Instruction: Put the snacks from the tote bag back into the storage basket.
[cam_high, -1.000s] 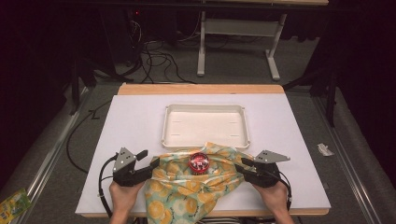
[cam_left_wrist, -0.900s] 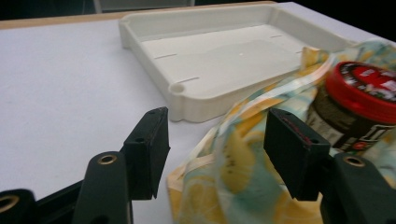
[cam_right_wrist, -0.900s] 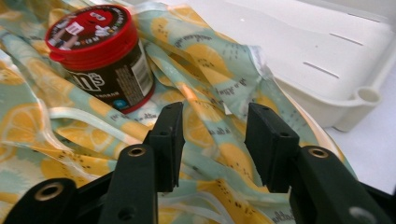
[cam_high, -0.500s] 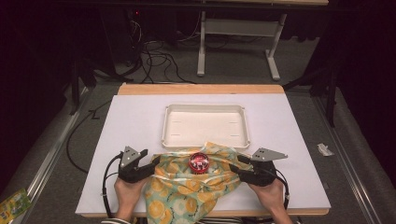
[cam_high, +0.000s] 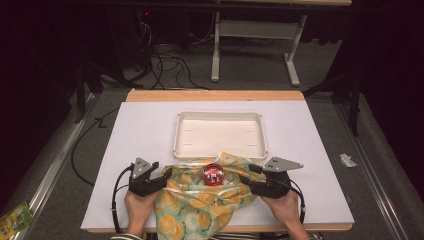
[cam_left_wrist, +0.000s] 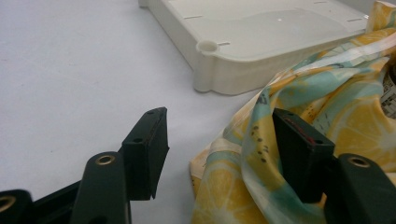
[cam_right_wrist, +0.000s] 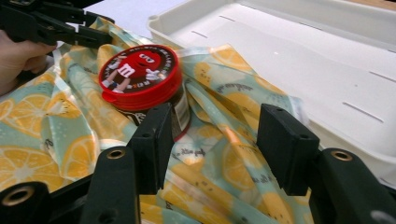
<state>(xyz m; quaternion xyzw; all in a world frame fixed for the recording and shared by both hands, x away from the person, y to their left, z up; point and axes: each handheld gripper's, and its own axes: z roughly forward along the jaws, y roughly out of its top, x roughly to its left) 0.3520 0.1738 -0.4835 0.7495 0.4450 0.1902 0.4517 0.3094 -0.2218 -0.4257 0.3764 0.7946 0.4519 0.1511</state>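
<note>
With both grippers' jaws apart, the right gripper (cam_right_wrist: 210, 149) just having opened, we should pinch the lemon cloth (cam_high: 200, 200) edges evenly around the red-lidded jar (cam_high: 213, 173).

Table (cam_high: 150, 130): white top, wooden far edge.
Floor (cam_high: 395, 170): grey carpet, paper scrap (cam_high: 348, 159) at right, yellow packet (cam_high: 15, 217) at left.
Behind: white desk frame (cam_high: 250, 45), black cables (cam_high: 165, 57).
Light: dim room, bright tabletop.
</note>
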